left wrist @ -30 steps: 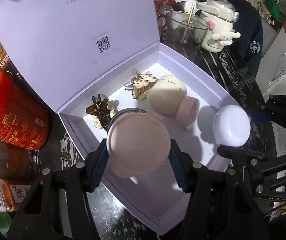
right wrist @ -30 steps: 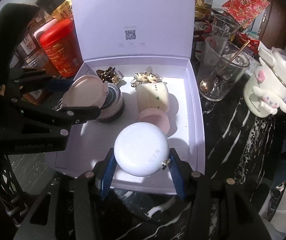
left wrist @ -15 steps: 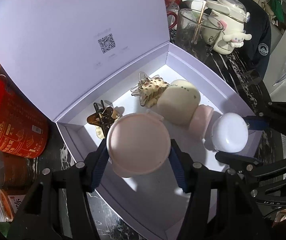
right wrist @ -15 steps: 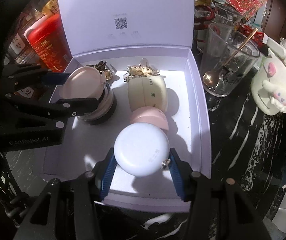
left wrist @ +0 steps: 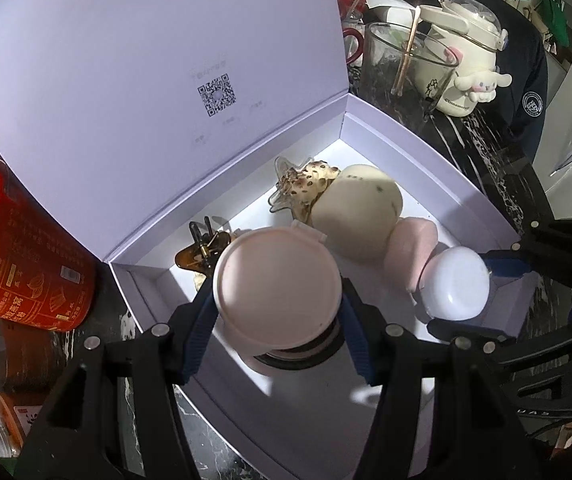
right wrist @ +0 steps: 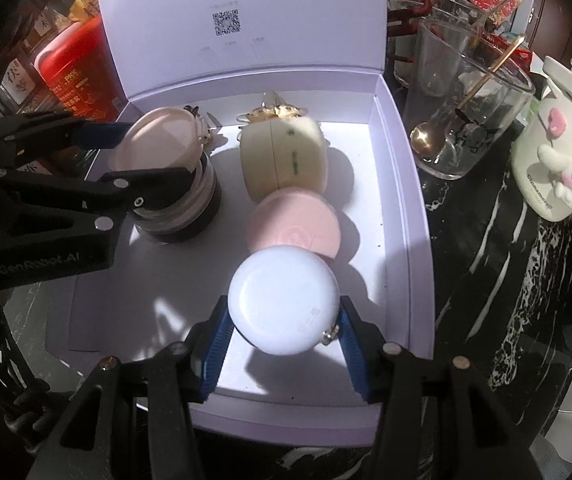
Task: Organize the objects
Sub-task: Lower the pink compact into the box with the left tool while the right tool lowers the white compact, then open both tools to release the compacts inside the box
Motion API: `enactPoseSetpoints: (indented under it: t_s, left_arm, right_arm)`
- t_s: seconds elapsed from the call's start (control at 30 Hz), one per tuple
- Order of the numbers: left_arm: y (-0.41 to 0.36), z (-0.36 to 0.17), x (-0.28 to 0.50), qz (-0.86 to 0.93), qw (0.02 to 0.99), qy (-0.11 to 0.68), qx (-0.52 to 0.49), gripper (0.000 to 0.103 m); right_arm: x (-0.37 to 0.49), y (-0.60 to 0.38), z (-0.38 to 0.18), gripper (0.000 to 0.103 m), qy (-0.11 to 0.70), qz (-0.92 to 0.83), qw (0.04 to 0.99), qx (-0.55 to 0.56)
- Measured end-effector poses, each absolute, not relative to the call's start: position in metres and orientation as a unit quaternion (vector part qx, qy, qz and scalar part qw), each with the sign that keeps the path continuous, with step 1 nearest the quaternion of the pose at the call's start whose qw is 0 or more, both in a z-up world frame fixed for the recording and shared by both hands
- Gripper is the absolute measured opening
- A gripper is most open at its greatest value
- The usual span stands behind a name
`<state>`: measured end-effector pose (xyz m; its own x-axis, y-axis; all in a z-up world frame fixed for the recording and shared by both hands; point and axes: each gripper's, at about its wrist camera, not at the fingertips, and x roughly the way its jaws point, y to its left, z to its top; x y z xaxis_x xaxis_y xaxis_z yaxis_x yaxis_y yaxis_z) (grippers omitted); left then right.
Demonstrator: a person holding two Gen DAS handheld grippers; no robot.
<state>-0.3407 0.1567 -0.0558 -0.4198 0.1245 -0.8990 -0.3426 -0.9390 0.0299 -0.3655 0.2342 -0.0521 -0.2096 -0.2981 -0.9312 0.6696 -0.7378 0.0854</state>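
Both jars (left wrist: pixel 277 290) (right wrist: pixel 284 300) lower, upright, lids upward

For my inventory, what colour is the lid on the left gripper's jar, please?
Pale pink lid, clearest in the left wrist view.

Red canister (left wrist: pixel 26 256), glass beaker (right wrist: pixel 471 120) and bunny-figure mug (right wrist: pixel 557 160) flank.
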Motion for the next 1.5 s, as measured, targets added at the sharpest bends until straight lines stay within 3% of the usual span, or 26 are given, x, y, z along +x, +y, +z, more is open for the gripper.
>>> enactPoseSetpoints:
  t_s: [0.63,0.8,1.5]
  left_arm:
    - [0.154,-0.061,-0.345,0.841,0.131,0.090,-0.517,0.059]
    - [0.151,-0.062,-0.344,0.842,0.123,0.089,-0.517,0.065]
    - [0.152,-0.030,-0.331,0.853,0.121,0.088,-0.500,0.066]
  right_arm:
    - [-0.362,0.228,-0.059,0.052,0.198,-0.762,0.310,0.534]
    - [-0.363,0.230,-0.058,0.052,0.188,-0.762,0.306,0.540]
    - [-0.354,0.250,-0.026,0.054,0.150,-0.786,0.291,0.525]
